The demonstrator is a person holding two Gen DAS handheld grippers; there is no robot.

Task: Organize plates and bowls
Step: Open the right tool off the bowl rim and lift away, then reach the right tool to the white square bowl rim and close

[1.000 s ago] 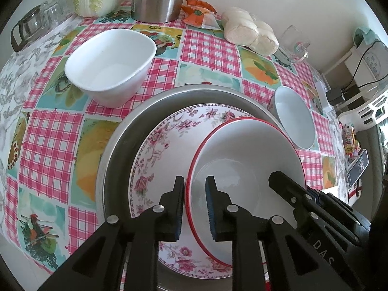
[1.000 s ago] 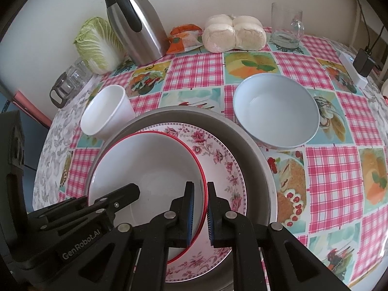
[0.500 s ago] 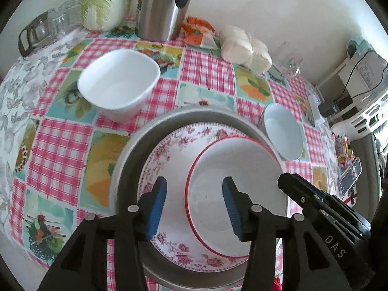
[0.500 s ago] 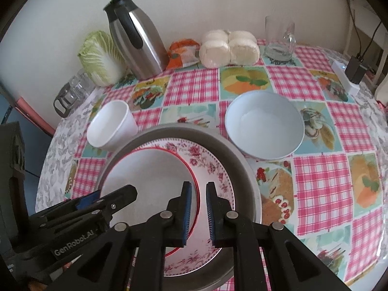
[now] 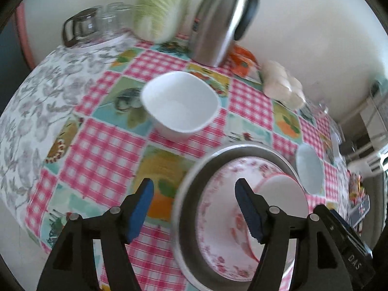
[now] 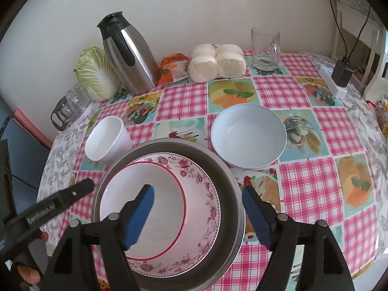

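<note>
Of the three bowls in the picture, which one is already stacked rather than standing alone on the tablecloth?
The red-rimmed bowl: it sits on the floral plate inside the metal pan. The round bowl and squarish bowl stand alone.

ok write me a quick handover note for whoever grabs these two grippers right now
Left hand-held gripper: open, jaws just opened, nothing between the pads.
Right hand-held gripper: open, jaws just opened, holding nothing, above the stack.
Done: red-rimmed bowl sits in the floral plate, which sits in the metal basin.
Left: the square white bowl and the round pale bowl stand loose on the tablecloth, behind the basin on either side. Probably stack them next.
</note>
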